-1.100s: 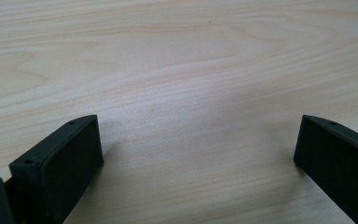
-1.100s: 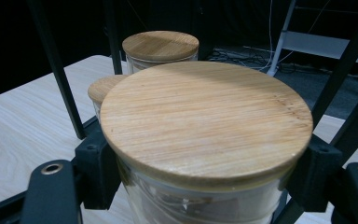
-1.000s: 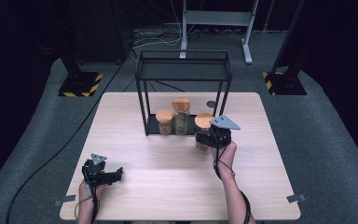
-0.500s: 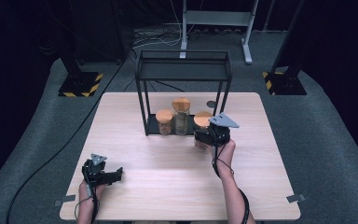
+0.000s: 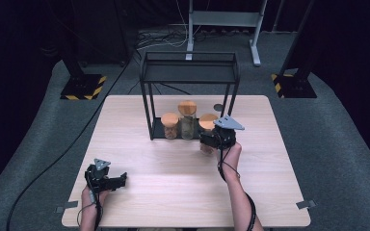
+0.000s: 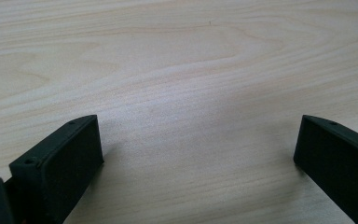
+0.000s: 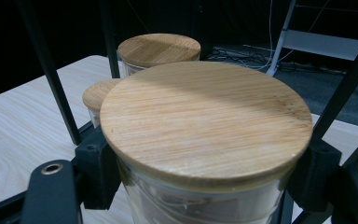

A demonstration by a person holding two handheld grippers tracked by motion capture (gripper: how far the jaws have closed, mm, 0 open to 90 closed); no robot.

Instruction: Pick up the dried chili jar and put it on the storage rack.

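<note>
High view first: the right gripper (image 5: pixel 211 139) is seen clamped on a glass jar with a wooden lid (image 5: pixel 207 122) at the front right corner of the black wire rack (image 5: pixel 189 72), beside two more lidded jars (image 5: pixel 178 122) on the rack's lower tray, while the left gripper (image 5: pixel 113 180) is rested on the table (image 5: pixel 173 192) near its front left corner, well apart from the work. Left gripper view: its jaws are shown spread wide over bare wood, with nothing between them. Right gripper view: the jar (image 7: pixel 200 186) is seen gripped just under the rim of its lid (image 7: pixel 205 121), one black jaw pressed on either side of the glass, with a rack upright (image 7: pixel 345 88) close at the right and the two other jars behind. Whether the jar is being set in or drawn out cannot be told; for either, it is judged that the grip should be kept firm, the jar held upright, and the path steered clear of the upright and the neighbouring lids, so that nothing is knocked.
</note>
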